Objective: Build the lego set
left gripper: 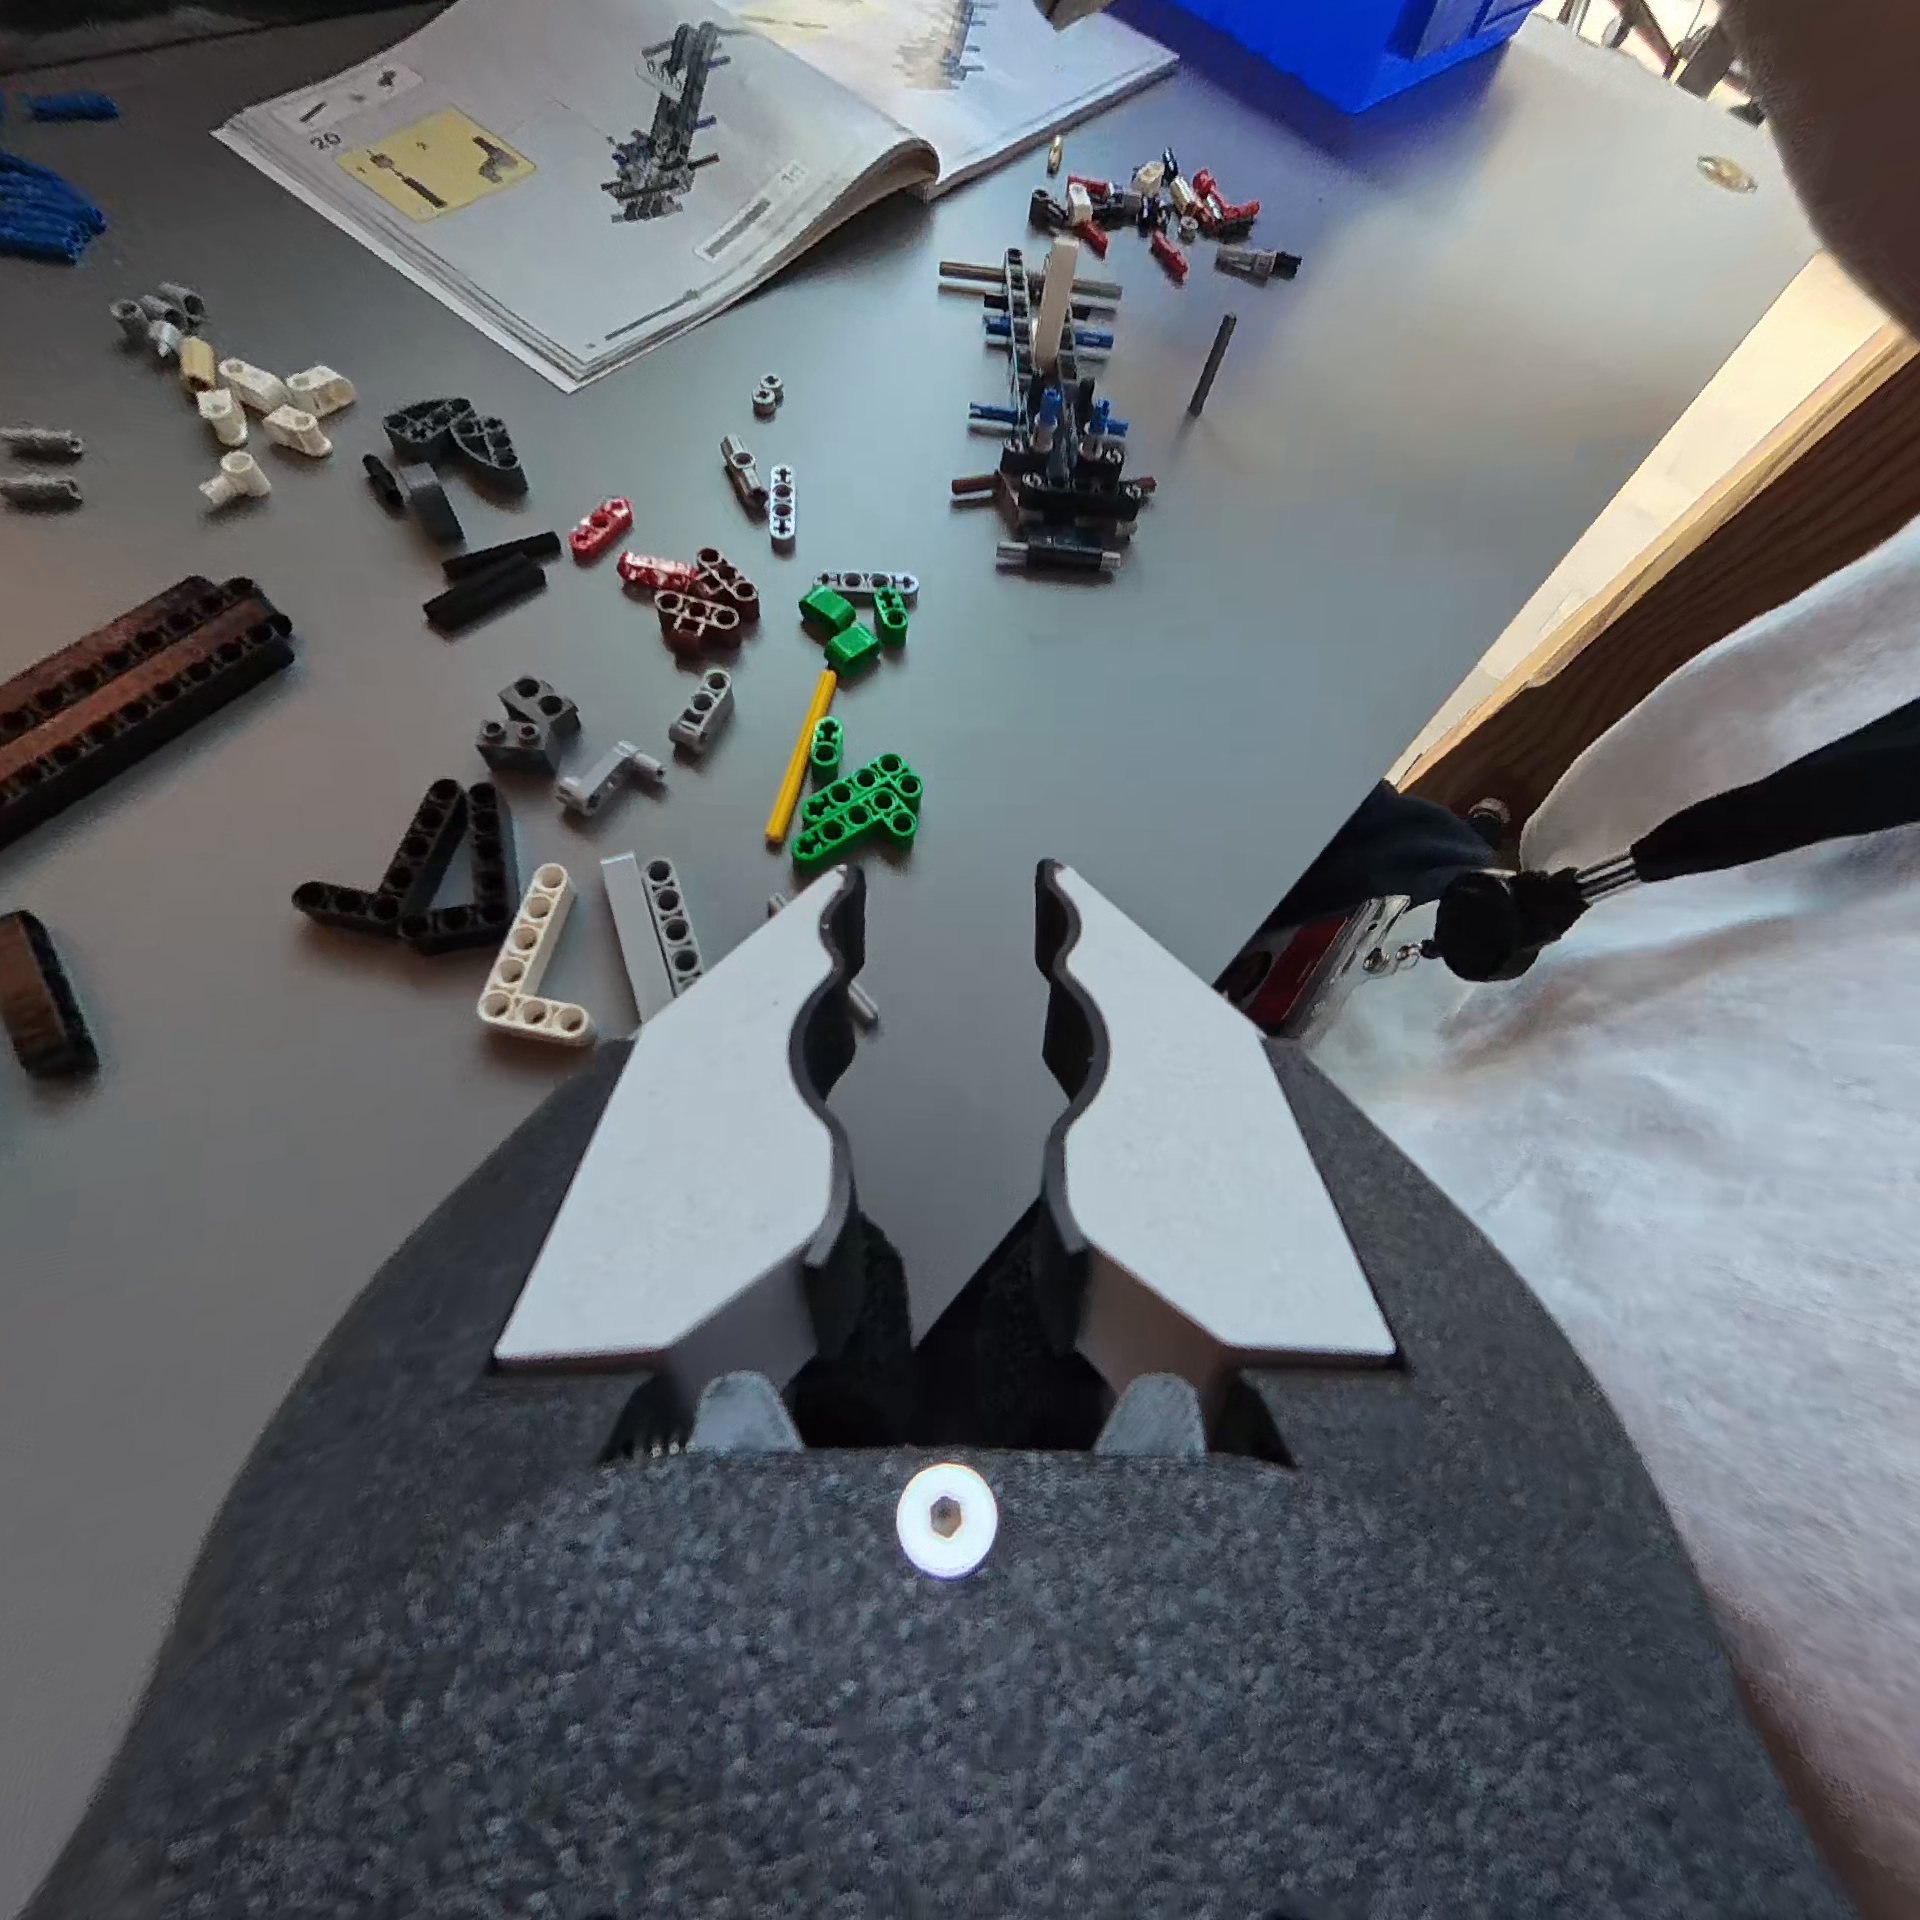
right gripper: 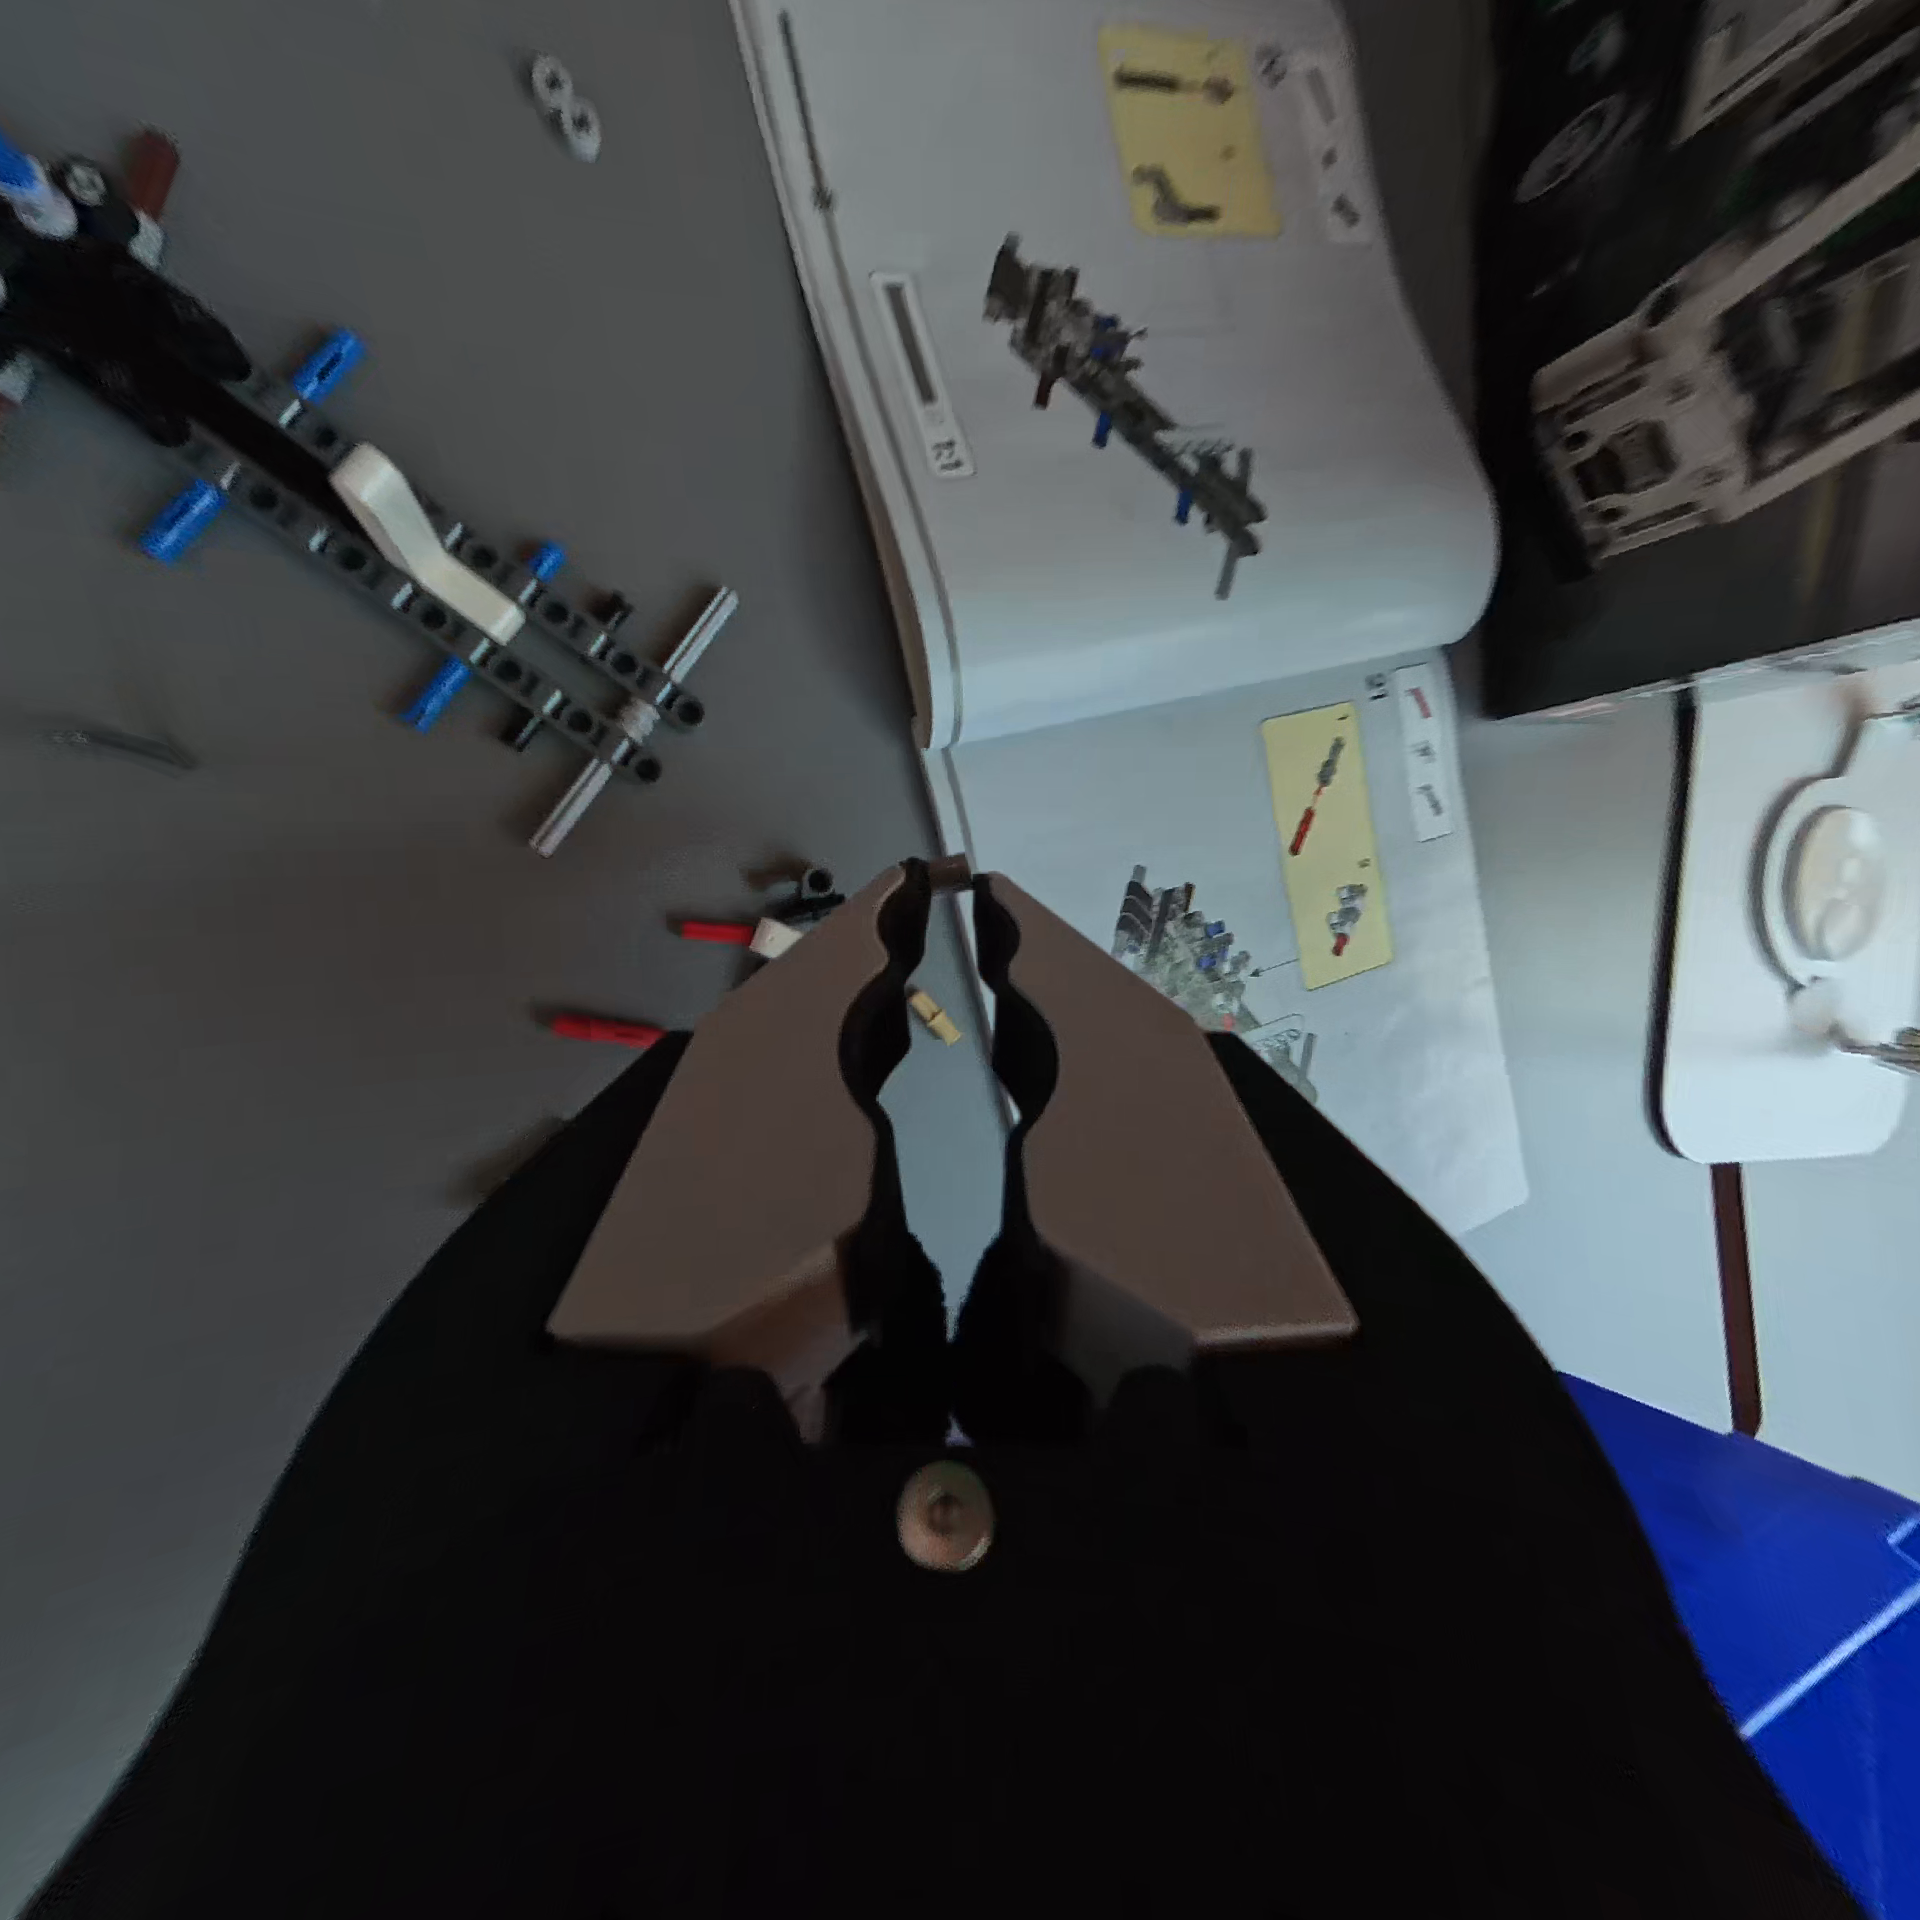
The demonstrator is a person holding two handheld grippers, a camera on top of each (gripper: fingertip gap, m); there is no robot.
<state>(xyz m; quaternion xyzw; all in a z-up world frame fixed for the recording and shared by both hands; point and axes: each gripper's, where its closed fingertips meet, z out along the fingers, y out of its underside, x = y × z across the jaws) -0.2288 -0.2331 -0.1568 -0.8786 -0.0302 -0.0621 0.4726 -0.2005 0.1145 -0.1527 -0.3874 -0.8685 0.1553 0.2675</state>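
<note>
My left gripper (left gripper: 948, 883) is open and empty, held above the grey table near the green pieces (left gripper: 858, 805) and a yellow axle (left gripper: 800, 755). The half-built lego frame (left gripper: 1049, 416) lies farther ahead; it also shows in the right wrist view (right gripper: 436, 561), with blue pins and a white curved piece. My right gripper (right gripper: 945, 878) is shut on a small dark brown piece (right gripper: 948, 873) held at its fingertips, above the edge of the open instruction booklet (right gripper: 1143, 436). A small tan piece (right gripper: 935, 1013) lies on the table below the jaws.
Loose pieces are spread over the table: black beams (left gripper: 135, 686), white connectors (left gripper: 270, 410), red pieces (left gripper: 675, 587), a white L-beam (left gripper: 530, 961). Red pins (right gripper: 603, 1029) lie left of my right gripper. A blue bin (left gripper: 1340, 42) and the set's box (right gripper: 1704, 312) stand at the back. The table edge (left gripper: 1558, 623) is on the right. One gripper's finger ends stand about 35 cm off the other's.
</note>
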